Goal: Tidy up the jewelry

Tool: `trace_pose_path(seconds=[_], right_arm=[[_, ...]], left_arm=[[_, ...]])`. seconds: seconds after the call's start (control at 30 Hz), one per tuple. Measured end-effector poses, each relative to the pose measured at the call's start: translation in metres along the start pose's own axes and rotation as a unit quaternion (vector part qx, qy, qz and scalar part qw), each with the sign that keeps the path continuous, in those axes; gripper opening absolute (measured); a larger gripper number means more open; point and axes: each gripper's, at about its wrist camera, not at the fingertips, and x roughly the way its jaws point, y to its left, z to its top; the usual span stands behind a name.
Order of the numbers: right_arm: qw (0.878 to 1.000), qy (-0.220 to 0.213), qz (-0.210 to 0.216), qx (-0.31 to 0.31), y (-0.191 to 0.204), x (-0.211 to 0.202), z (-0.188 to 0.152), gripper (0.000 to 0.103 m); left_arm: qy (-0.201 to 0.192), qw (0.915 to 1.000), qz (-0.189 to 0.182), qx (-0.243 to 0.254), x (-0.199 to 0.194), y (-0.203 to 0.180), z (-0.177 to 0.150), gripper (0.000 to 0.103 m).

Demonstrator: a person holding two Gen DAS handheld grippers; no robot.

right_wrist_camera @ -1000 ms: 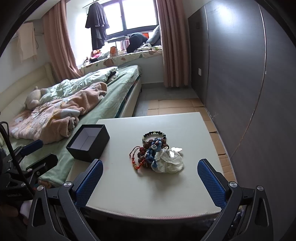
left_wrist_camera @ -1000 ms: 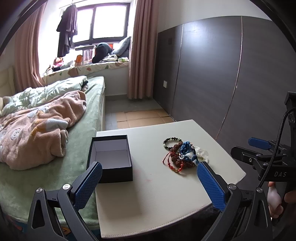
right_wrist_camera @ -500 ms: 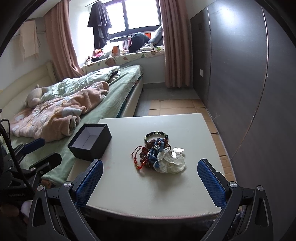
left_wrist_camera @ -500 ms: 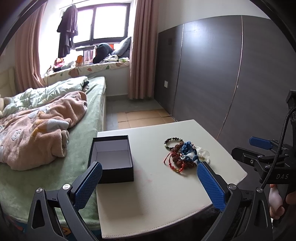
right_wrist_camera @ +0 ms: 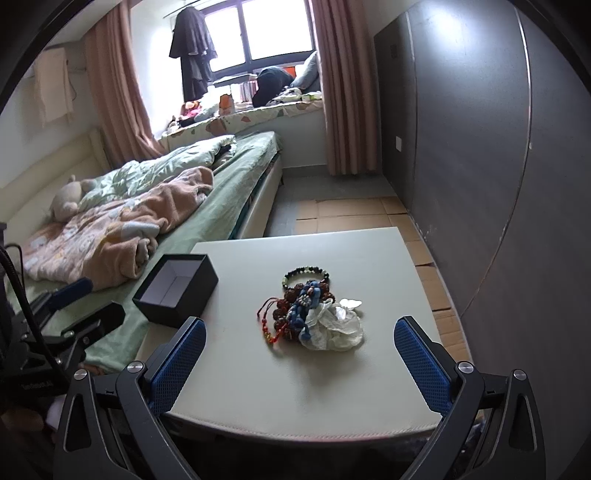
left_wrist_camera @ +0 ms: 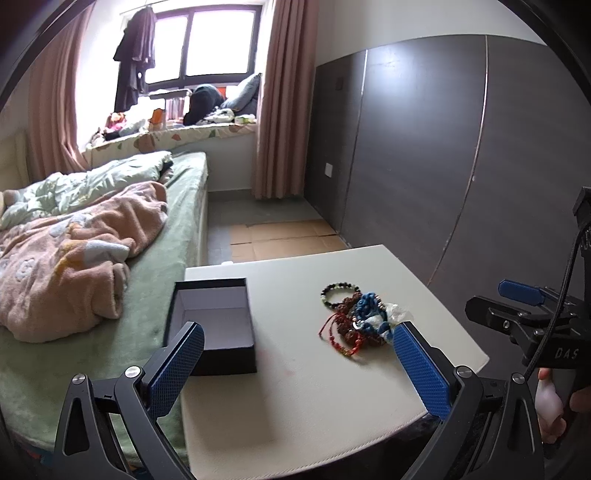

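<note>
Several tangled bead bracelets (right_wrist_camera: 300,308), red, blue, dark; both claws, left claw (left_wrist_camera: 297,363), right claw (right_wrist_camera: 300,360), spread, empty.

The counter (right_wrist_camera: 332,387) stands at the foot of the bed (right_wrist_camera: 229,195), with the wall panels (right_wrist_camera: 498,166) along its right side. On the counter, the open box (right_wrist_camera: 177,291) sits at the left edge, next to the bed. The heap of bracelets (right_wrist_camera: 301,306) lies near the middle, well apart from the box — one beaded bracelet (right_wrist_camera: 306,275) at its far side, a crumpled plastic bag (right_wrist_camera: 334,326) touching its near right side. A blanket (right_wrist_camera: 122,229) lies on the bed, left of and behind the box. Beyond the bed, the window seat (right_wrist_camera: 251,110) runs under the window (right_wrist_camera: 273,29). Cardboard sheets (right_wrist_camera: 351,216) lie on the floor behind the counter. Both grippers — left gripper (left_wrist_camera: 295,363), right gripper (right_wrist_camera: 300,354) — hang before the counter's near edge.
</note>
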Motion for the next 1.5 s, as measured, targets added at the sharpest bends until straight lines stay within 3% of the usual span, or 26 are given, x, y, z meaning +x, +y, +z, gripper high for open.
trace_pose_path(seconds=[0.17, 0.43, 0.5, 0.57, 0.93, 1.17, 1.4, 1.5], right_arm=[[0.999, 0.006, 0.003, 0.040, -0.022, 0.006, 0.008, 0.103], [0.996, 0.016, 0.010, 0.092, -0.046, 0.024, 0.023, 0.102], [0.995, 0.020, 0.012, 0.102, -0.049, 0.030, 0.025, 0.102], [0.993, 0.030, 0.013, 0.116, -0.053, 0.037, 0.025, 0.098], [0.967, 0.081, 0.029, 0.241, -0.094, 0.073, 0.014, 0.082], [0.949, 0.104, 0.034, 0.296, -0.111, 0.092, 0.005, 0.076], [0.939, 0.119, 0.045, 0.320, -0.111, 0.106, 0.001, 0.075], [0.938, 0.125, 0.044, 0.321, -0.110, 0.111, 0.001, 0.075]], left_arm=[[-0.001, 1.0000, -0.009, 0.002, 0.015, -0.003, 0.009, 0.102], [0.041, 0.9963, -0.070, -0.028, 0.060, -0.001, 0.014, 0.099], [0.046, 0.9959, -0.071, -0.030, 0.067, -0.004, 0.015, 0.097], [0.052, 0.9952, -0.078, -0.028, 0.071, -0.008, 0.016, 0.090], [0.092, 0.9878, -0.122, -0.030, 0.114, -0.038, 0.015, 0.077], [0.125, 0.9822, -0.134, -0.042, 0.148, -0.048, 0.007, 0.060], [0.151, 0.9758, -0.146, -0.060, 0.177, -0.056, -0.002, 0.051], [0.159, 0.9749, -0.145, -0.054, 0.185, -0.060, -0.006, 0.023]])
